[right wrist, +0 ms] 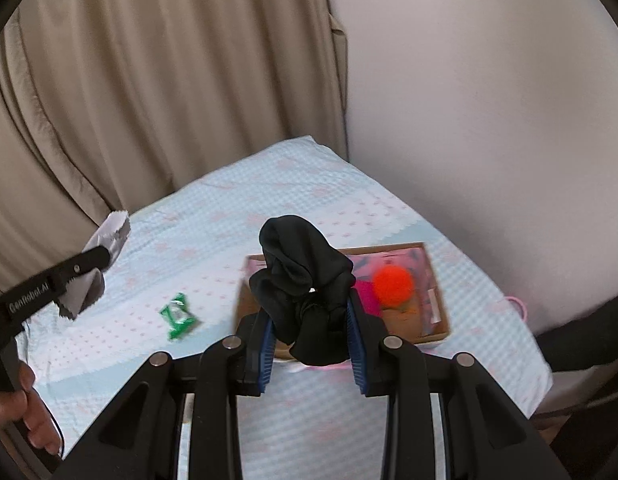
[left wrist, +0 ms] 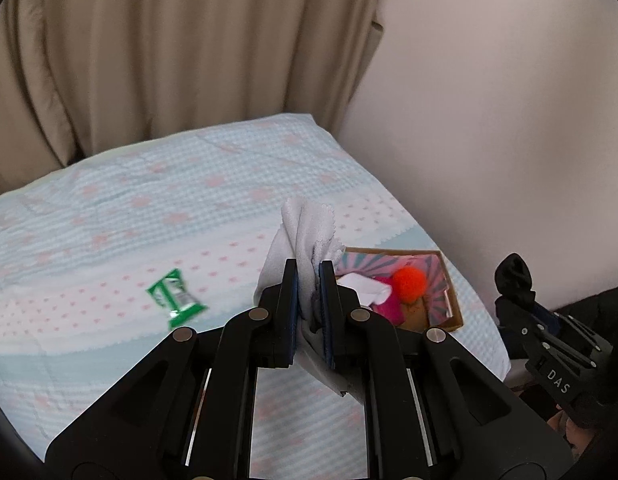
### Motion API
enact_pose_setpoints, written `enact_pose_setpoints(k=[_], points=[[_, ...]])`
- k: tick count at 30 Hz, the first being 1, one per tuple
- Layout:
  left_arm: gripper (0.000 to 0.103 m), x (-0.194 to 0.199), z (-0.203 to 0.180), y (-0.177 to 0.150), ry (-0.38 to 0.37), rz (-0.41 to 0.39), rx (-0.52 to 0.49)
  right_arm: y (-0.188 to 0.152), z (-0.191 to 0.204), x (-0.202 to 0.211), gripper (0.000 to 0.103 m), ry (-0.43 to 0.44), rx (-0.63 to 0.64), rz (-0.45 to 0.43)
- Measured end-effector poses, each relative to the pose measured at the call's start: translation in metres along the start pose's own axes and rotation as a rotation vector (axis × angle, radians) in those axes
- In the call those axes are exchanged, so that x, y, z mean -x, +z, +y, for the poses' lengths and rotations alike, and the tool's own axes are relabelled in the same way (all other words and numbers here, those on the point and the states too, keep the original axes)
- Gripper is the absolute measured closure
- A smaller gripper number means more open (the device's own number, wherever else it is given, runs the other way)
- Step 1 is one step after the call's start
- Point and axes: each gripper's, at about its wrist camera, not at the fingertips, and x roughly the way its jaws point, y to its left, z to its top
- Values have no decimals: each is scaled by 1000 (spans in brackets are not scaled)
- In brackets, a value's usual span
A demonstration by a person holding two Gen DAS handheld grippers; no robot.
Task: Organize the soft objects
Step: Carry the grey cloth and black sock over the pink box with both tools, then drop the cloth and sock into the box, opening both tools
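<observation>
My left gripper [left wrist: 309, 276] is shut on a pale grey cloth [left wrist: 305, 228] and holds it up above the bed; it also shows in the right wrist view [right wrist: 105, 256] with the grey cloth [right wrist: 109, 232] hanging from it. My right gripper [right wrist: 309, 308] is shut on a bunched black cloth [right wrist: 305, 276], held above the near edge of a shallow cardboard box [right wrist: 439, 330]. The black cloth also shows in the left wrist view [left wrist: 513, 276]. The box [left wrist: 455, 308] holds an orange pom-pom [left wrist: 408, 282] [right wrist: 393, 286], a pink cloth [left wrist: 389, 308] and a white item [left wrist: 363, 286].
A green snack packet [left wrist: 175, 298] [right wrist: 179, 316] lies on the bed's light blue and pink patterned cover [left wrist: 149, 208]. Beige curtains [left wrist: 169, 48] hang behind the bed. A white wall [left wrist: 489, 100] runs along its right side.
</observation>
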Motion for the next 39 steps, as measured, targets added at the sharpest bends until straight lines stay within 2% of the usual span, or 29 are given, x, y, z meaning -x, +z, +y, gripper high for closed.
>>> enact_pose_setpoints(k=[5,13,24,27,34,35,36,37,38,39], points=[[95,-55,-42,7,24,58,3,14,-52,-28,74,1,7,41],[95,-132,-69,2,56,182,-2,22,-101,-92,74,24,13,154],[95,-232,-58,-15,120,384,28,6,-113,-169,74,72,37,317],[95,-252,-57,-29,141,443,-1,-5,-113,-189,74,77,64,374],[93,-270,-56,-35,175,501,-17,-20,-113,-214,74,51,121,430],[87,-272,-55,-34,154,519,1,-19,-113,-214,74,38,131,427],[69,-274,-55,-32,134,534,17,-19,-113,-214,72,29,138,423],[53,-275,-55,-31,112,549,29,-18,-113,-213,58,25,146,419],[15,-275,-57,-30,103,549,26,-17,-113,-214,50,29,148,417],[1,-273,-60,-28,100,534,11,-17,-113,-212,32,40,148,412]])
